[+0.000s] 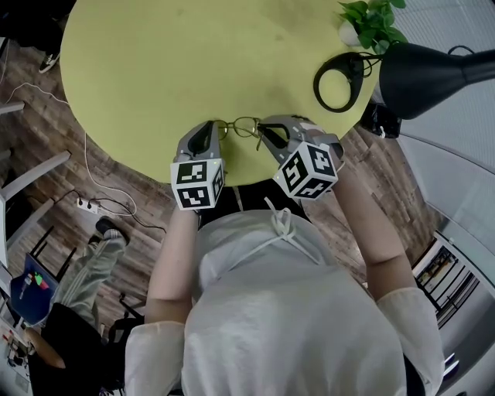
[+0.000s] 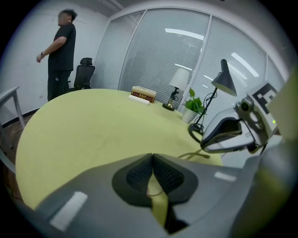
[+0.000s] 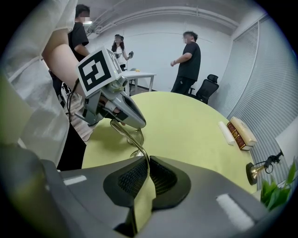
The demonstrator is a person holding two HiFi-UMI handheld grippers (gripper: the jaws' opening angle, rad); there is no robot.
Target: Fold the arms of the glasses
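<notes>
A person leans over a round yellow-green worktop (image 1: 193, 69), holding a pair of thin wire-framed glasses (image 1: 246, 128) between two hand-held grippers at the worktop's 6 o'clock edge, the side nearest the body. The left gripper (image 1: 213, 131) has its jaws drawn together on a fine strand of the frame, which shows as a thin line between the dark ribbed pads. The right gripper (image 1: 265, 133) is likewise clamped, and a curved wire arm runs from its pads across to the other gripper. The glasses hang between the two, at 9 o'clock from the right gripper and 3 o'clock from the left. Whether they rest on the surface or sit just above it cannot be told. A black lamp (image 1: 421, 73) and a potted plant (image 1: 371, 22) stand well apart, toward 2 o'clock on the worktop.

The fold appears to be under way rather than finished, and with both ends pinched the frame is the weak point. Any pull apart or twist between the hands would likely bend the wire or strain a hinge. Swinging an arm against its hinge direction could have the same effect. The grip on such thin metal also looks slight, so the wire could slide through the pads. So close to the rim, a slip could send the glasses off the worktop onto the floor.
</notes>
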